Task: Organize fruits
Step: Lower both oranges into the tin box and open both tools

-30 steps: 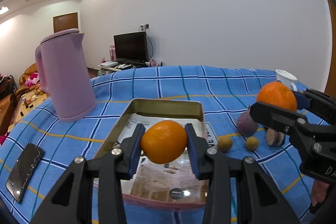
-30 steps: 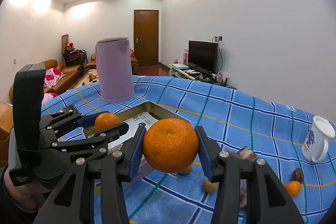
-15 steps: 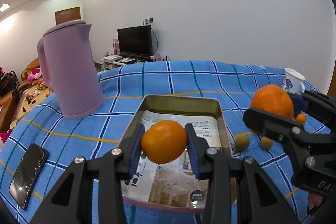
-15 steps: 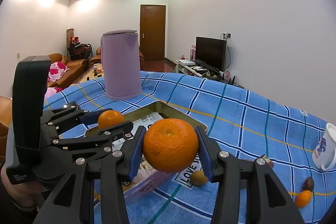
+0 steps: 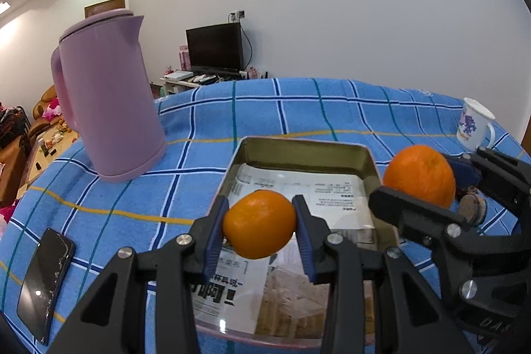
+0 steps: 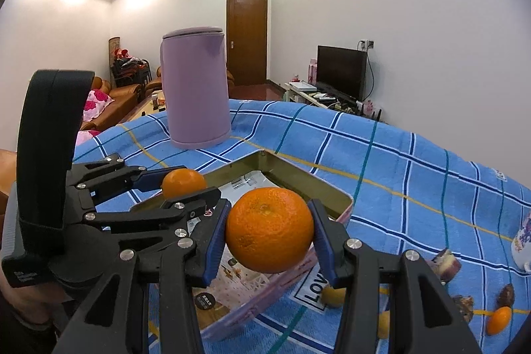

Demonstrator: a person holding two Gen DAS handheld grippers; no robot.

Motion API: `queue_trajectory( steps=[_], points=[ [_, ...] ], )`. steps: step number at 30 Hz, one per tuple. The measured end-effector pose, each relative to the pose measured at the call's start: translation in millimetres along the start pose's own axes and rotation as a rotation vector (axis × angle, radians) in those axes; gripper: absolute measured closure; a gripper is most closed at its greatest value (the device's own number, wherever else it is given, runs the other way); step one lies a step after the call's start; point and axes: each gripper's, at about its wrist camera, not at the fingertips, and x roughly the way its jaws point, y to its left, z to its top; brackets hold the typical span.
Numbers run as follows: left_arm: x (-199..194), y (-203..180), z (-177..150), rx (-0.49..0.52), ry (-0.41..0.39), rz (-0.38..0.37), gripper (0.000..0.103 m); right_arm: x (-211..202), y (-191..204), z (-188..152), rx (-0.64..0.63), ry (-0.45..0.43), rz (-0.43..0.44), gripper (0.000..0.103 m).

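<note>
My left gripper is shut on a small orange, which hangs over the near half of an open tin tray lined with printed paper. My right gripper is shut on a larger orange, hanging over the tray's right edge. In the left wrist view the right gripper and its orange sit just right of the tray. In the right wrist view the left gripper with the small orange is over the tray's left side.
A tall purple kettle stands left of the tray on the blue checked cloth. A phone lies at the near left. A white mug stands far right. Several small fruits, among them a yellow one and a kumquat, lie right of the tray.
Both grippers have moved forward over the tray, each still holding its orange. The tray and kettle look nearer and larger; the loose fruits have slid toward the right edge.
</note>
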Motion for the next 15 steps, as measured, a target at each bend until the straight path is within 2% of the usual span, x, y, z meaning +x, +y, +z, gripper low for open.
queue_trajectory(
  steps=[15],
  points=[
    [22.1, 8.5, -4.2, 0.017, 0.068, 0.02, 0.062, 30.7, -5.5, -8.0, 0.023, 0.071, 0.044, 0.054]
  ],
)
